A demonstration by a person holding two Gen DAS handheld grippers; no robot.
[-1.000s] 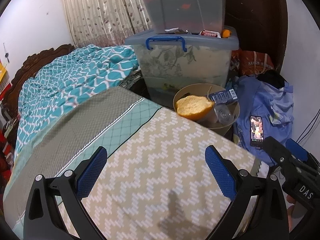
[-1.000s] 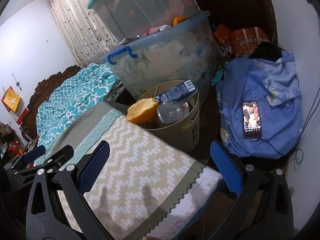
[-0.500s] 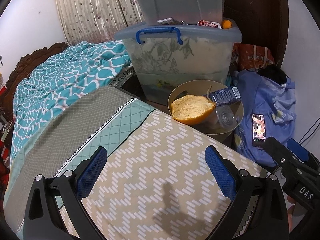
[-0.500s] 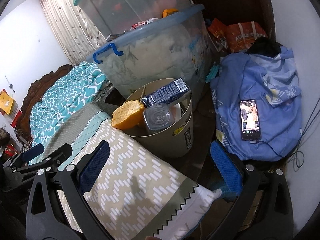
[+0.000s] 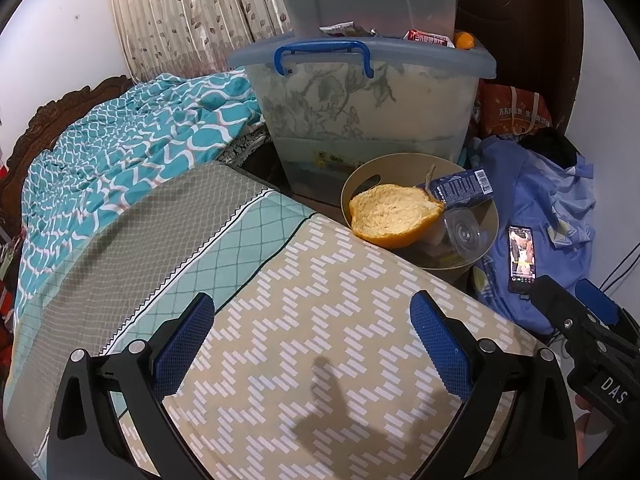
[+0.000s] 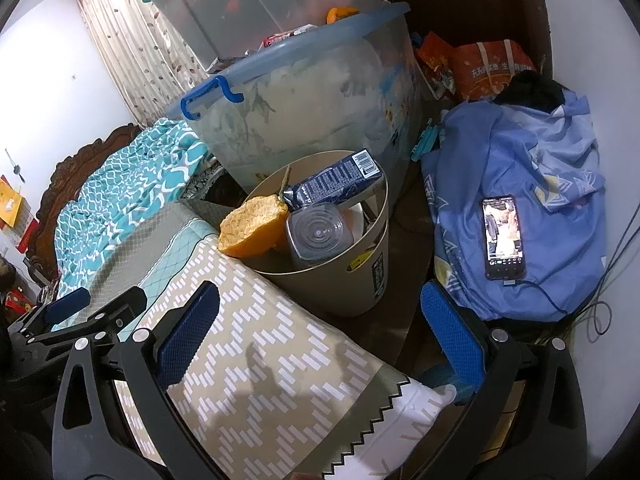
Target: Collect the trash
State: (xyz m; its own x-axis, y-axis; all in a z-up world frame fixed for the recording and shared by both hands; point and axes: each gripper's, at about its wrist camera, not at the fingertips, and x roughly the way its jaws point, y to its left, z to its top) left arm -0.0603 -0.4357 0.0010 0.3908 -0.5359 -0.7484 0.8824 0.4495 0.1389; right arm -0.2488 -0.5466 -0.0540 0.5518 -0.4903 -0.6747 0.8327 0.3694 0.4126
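Both grippers, left (image 5: 312, 336) and right (image 6: 316, 328), gape empty; only the right view shows the round beige plastic bin's (image 6: 360, 280) outer wall, perhaps labelled.

Both cameras closer to trash bin (image 6: 352, 280) than a second ago. Right gripper (image 6: 320, 344) advanced past bed corner (image 6: 384, 404); more of bin's outer wall and floor beside it exposed. Orange peel (image 5: 394, 216), carton (image 6: 334, 184), clear container (image 6: 318, 236) loom larger. Jaw spacing unaltered.
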